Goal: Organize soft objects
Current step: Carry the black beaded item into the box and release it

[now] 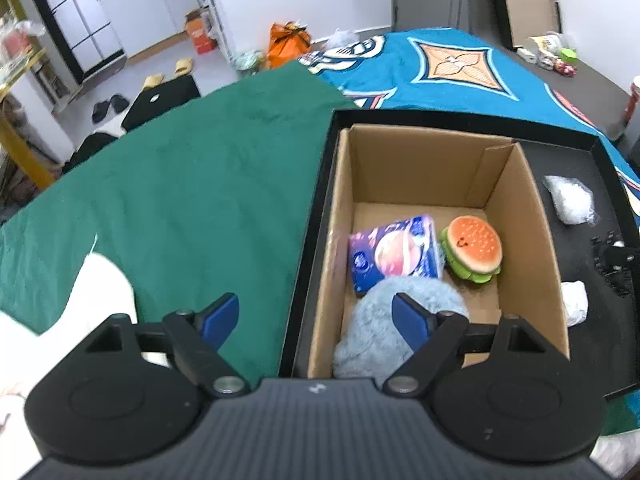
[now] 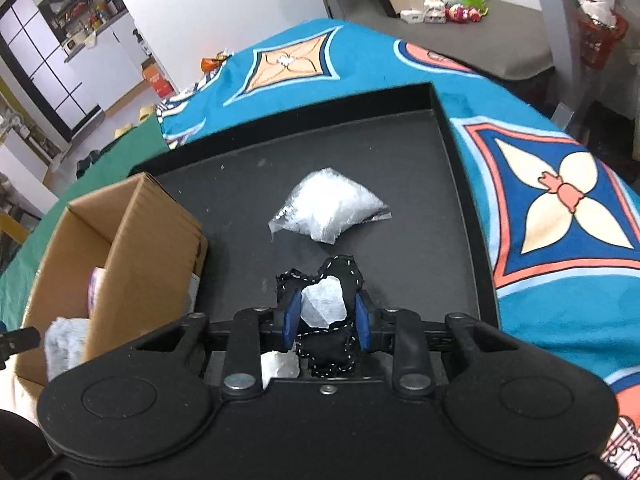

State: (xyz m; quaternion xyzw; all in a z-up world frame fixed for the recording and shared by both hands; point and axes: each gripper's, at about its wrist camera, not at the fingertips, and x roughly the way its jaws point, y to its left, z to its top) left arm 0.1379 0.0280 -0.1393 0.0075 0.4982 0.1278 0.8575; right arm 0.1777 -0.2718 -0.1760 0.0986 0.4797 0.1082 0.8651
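1. My left gripper [image 1: 316, 316] tilts steeply down over the near-left edge of the cardboard box [image 1: 516, 216]. Jaws spread wide, nothing between them; the right blue pad sits in front of the fluffy blue plush [image 1: 380, 320].
2. Box stands in the left part of the black tray [image 1: 320, 184]. Inside: fluffy blue plush at the near end, purple tissue pack [image 1: 394, 256] just beyond it, burger plush [image 1: 474, 248] to the pack's right, touching it.
3. My right gripper [image 2: 326, 320] also pitches down, over the tray's open floor, right of the box. Jaws narrow, pads clamped on a black soft toy [image 2: 338, 276] w/ white dashed stitching and a white patch at centre.
4. Clear plastic bag [image 2: 328, 208] lies on the tray just beyond the toy, apart from it.
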